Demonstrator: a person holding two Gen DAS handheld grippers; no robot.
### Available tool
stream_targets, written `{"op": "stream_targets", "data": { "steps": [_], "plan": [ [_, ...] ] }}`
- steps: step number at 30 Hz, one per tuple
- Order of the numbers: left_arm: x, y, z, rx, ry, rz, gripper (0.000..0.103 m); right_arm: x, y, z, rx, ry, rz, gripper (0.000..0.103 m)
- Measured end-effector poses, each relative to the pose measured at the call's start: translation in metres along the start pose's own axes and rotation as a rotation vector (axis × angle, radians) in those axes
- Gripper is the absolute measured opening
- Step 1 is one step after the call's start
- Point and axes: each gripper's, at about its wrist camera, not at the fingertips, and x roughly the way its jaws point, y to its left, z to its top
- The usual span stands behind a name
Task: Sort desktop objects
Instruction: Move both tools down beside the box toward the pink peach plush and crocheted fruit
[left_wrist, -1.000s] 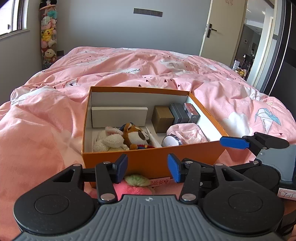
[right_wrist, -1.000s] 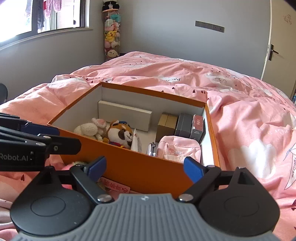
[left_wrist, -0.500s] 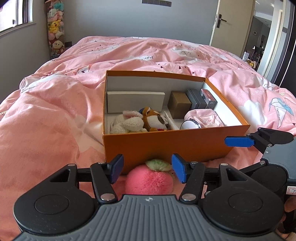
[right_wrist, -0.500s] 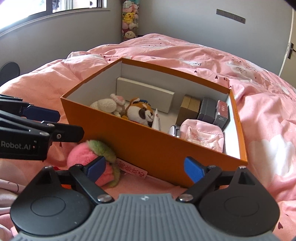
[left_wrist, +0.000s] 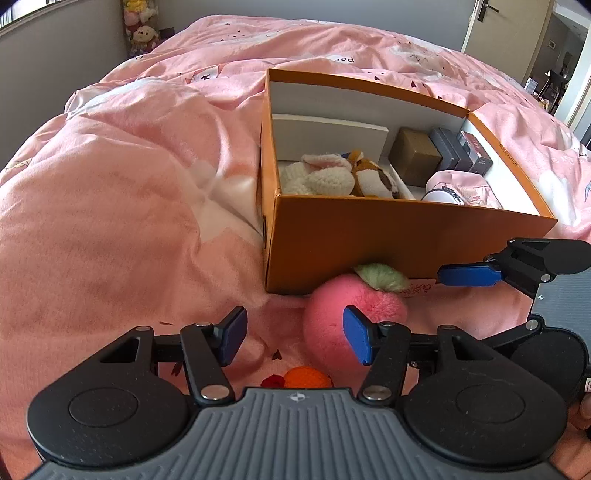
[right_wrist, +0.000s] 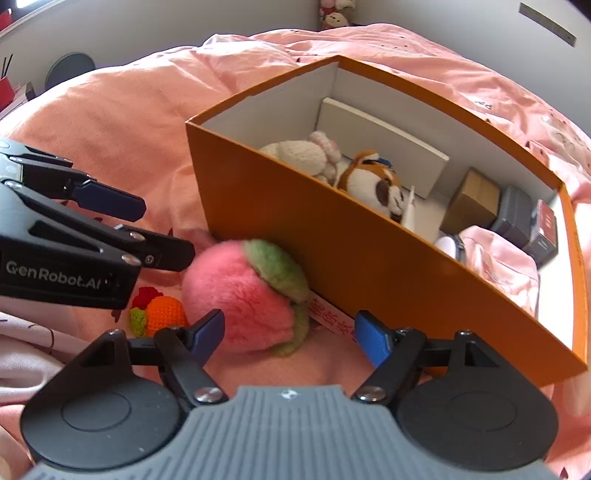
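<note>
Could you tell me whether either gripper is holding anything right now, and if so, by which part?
Nothing is held. The right gripper is closing around the plush peach without pressing it; the left gripper stands open.

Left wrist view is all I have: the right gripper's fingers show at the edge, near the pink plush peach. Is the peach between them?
Observer: Partly. The right gripper has its jaws closing with the peach between them; it sits against one pad, and the other pad is clear of it.
Operator: What's the orange thing under my camera?
Observer: A crocheted orange toy with green and red bits, lying beside the peach.
</note>
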Motion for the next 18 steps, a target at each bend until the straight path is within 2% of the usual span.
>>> {"op": "stream_targets", "data": {
  "steps": [1, 7, 18],
  "plan": [
    [0.001, 0.002, 0.0, 0.001, 0.005, 0.005, 0.067, 0.002, 0.001, 0.003, -0.008, 0.006, 0.005, 0.066],
    [0.007, 0.01, 0.0, -0.014, 0.03, 0.014, 0.067, 0.015, 0.002, 0.013, -0.01, 0.029, 0.034, 0.062],
    [0.021, 0.025, -0.002, -0.04, 0.071, 0.022, 0.067, 0.043, 0.008, 0.02, 0.009, 0.092, 0.129, 0.06]
  ]
}}
